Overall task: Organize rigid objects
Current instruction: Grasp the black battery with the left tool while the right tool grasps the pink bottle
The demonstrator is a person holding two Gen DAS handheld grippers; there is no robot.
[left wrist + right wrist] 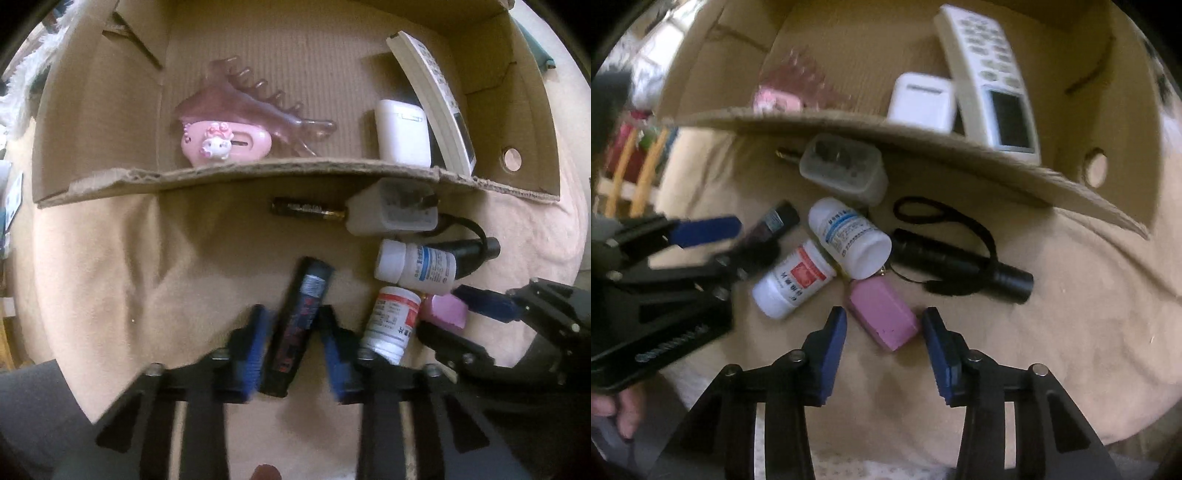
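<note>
In the left wrist view my left gripper point(293, 332) sits at the bottom centre, its blue pads on either side of a dark tube point(299, 325) with a red label. The pads look close to the tube's sides, but the blur keeps me from telling whether they grip it, so I cannot call the jaws shut or open.

In the right wrist view my right gripper point(884, 336) has its jaws wide, with a pink block point(884, 319) lying on the beige cloth point(1071, 314) between the pads and touching neither.

Just above the block in that frame lie two white pill bottles, a red-labelled bottle point(792, 282) to the left and a blue-labelled bottle point(849, 238) beside it. A black flashlight point(960, 264) with a looped cord lies right of them, and a white charger point(844, 171) rests near the box edge.

The cardboard box point(92, 122) fills the upper half of the left view. Inside it, a pink hair claw point(255, 99) and a pink cartoon trinket point(225, 142) sit at centre left, a white case point(402, 131) and a white remote point(432, 96) at upper right. A battery point(308, 210) lies outside, below the front wall.
</note>
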